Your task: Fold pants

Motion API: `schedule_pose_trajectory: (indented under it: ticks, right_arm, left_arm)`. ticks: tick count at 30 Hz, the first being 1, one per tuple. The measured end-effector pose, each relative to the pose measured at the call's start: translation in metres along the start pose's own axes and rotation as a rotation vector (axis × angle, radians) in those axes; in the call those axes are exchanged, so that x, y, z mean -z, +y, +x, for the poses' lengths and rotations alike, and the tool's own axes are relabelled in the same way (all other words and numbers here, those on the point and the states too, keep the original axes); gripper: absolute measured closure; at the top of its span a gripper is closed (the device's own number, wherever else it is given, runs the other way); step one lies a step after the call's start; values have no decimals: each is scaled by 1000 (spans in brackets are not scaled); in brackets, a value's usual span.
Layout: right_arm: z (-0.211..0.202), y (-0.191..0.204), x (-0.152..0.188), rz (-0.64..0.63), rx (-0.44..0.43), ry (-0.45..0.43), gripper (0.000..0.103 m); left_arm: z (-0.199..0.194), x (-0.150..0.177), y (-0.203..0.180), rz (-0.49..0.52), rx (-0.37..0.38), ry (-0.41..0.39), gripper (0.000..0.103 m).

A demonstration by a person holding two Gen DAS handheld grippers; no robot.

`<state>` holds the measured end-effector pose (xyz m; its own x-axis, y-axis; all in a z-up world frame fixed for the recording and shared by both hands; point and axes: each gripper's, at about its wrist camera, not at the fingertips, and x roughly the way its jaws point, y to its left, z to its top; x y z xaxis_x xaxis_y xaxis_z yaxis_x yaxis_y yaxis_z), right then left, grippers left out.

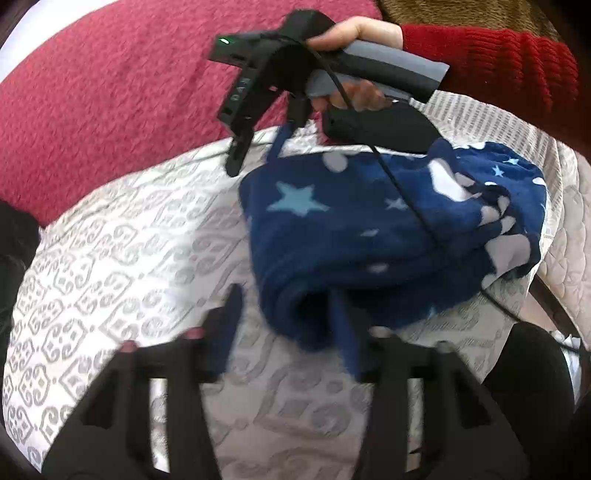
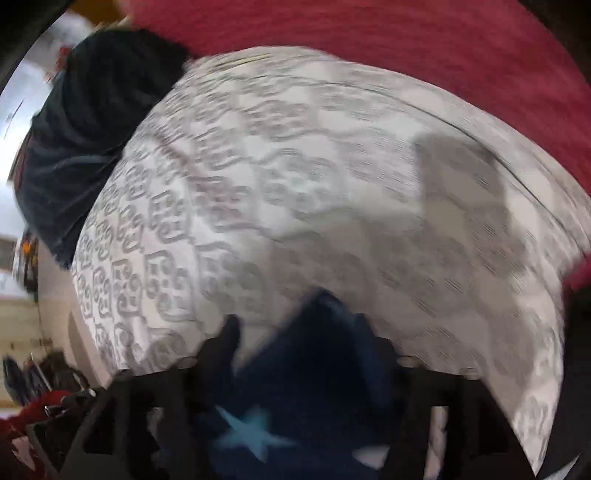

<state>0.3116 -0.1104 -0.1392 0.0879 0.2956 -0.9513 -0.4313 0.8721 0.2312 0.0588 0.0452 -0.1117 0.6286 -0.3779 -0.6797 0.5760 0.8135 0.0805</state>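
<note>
Both claws, left [image 1: 291,314] and right [image 1: 255,151], stand released at the folded navy star-print pants [image 1: 369,229] bunched on the bed [image 1: 129,240].

Pants [image 1: 369,229] on patterned cover [image 1: 129,258] — blanket [image 1: 110,92] behind.

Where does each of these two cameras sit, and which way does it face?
Left wrist: on the left tongs, facing down across the bed at the folded pants; its own fingers, the right tongs, a hand and a red sleeve show.
Right wrist: on the right tongs, facing steeply down; only its own fingers show.
Shared: pants, bed, red blanket.
</note>
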Motion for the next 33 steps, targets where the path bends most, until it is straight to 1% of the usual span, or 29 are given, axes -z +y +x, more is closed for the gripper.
schedule_pose_trajectory:
  ticks: [1, 3, 4, 5, 6, 7, 9, 10, 12, 13, 15, 16, 17, 18, 19, 20, 21, 22, 23, 25, 26, 27, 29, 30, 31, 32, 33]
  right_arm:
    - [-4, -9, 3, 28, 2, 1, 22]
    - [2, -26, 7, 80, -9, 23, 22]
    - [6, -29, 7, 85, -16, 29, 22]
    - [11, -28, 6, 78, -28, 30, 24]
    - [15, -21, 4, 37, -55, 17, 51]
    - [18, -11, 1, -2, -76, 6, 89]
    - [21, 12, -6, -85, -66, -27, 89]
    - [22, 25, -11, -118, -78, -49, 90]
    - [25, 37, -22, -147, -94, -79, 90]
    - [29, 38, -26, -146, -83, -76, 90]
    - [50, 39, -35, -126, -40, -16, 89]
    - [56, 39, -36, -120, -24, -4, 84]
    - [58, 36, -35, -103, -13, -4, 82]
    - [55, 33, -32, -72, -14, -23, 78]
    - [48, 30, -29, -51, -15, -42, 69]
    - [34, 23, -22, -23, -4, -75, 63]
    - [22, 18, -16, -1, 10, -105, 54]
    - [4, 9, -7, 31, 30, -149, 49]
    - [-20, -4, 10, 78, 48, -202, 48]
    - [-49, -23, 39, 144, 58, -248, 44]
    - [-68, -38, 70, 198, 78, -280, 44]
    - [-80, -50, 94, 242, 99, -302, 42]
    - [-99, -76, 151, 352, 144, -340, 40]
    - [-108, -91, 188, 433, 162, -361, 38]
    - [-114, -107, 230, 524, 165, -387, 38]
    - [-118, -121, 268, 613, 150, -415, 38]
    - [-121, -134, 305, 702, 130, -446, 38]
  left_arm:
    - [1, -1, -3, 18, -6, -10, 45]
    - [6, -2, -6, 49, -26, -10, 45]
    - [9, -2, -7, 56, -30, -11, 48]
    - [10, -2, -6, 57, -22, -9, 63]
    - [11, -1, -4, 54, -17, -3, 75]
    - [11, 0, -1, 52, -24, 5, 82]
    - [5, 1, 3, 33, -48, 1, 85]
    - [0, 2, 8, 13, -72, -1, 85]
    - [-3, 7, 17, -11, -109, 12, 86]
    - [-1, 9, 20, -13, -121, 33, 86]
    - [6, 15, 23, -19, -112, 76, 86]
    - [7, 16, 22, -16, -102, 82, 86]
    - [6, 16, 21, -6, -106, 81, 84]
    - [6, 16, 19, 8, -116, 80, 83]
    - [5, 15, 19, 16, -122, 81, 81]
    - [4, 15, 19, 13, -121, 83, 80]
    - [3, 14, 20, 6, -117, 85, 80]
    - [4, 12, 24, -3, -111, 86, 80]
    - [1, 11, 25, -15, -108, 85, 80]
    - [-7, 11, 27, -30, -106, 79, 78]
    - [-10, 10, 27, -34, -105, 78, 74]
    - [-15, 9, 27, -41, -100, 78, 72]
    - [-24, 6, 25, -59, -78, 68, 63]
    - [-29, 2, 24, -67, -66, 59, 60]
    - [-33, -1, 22, -70, -55, 49, 55]
    - [-38, -9, 18, -63, -37, 33, 51]
    - [-40, -14, 12, -49, -27, 23, 49]
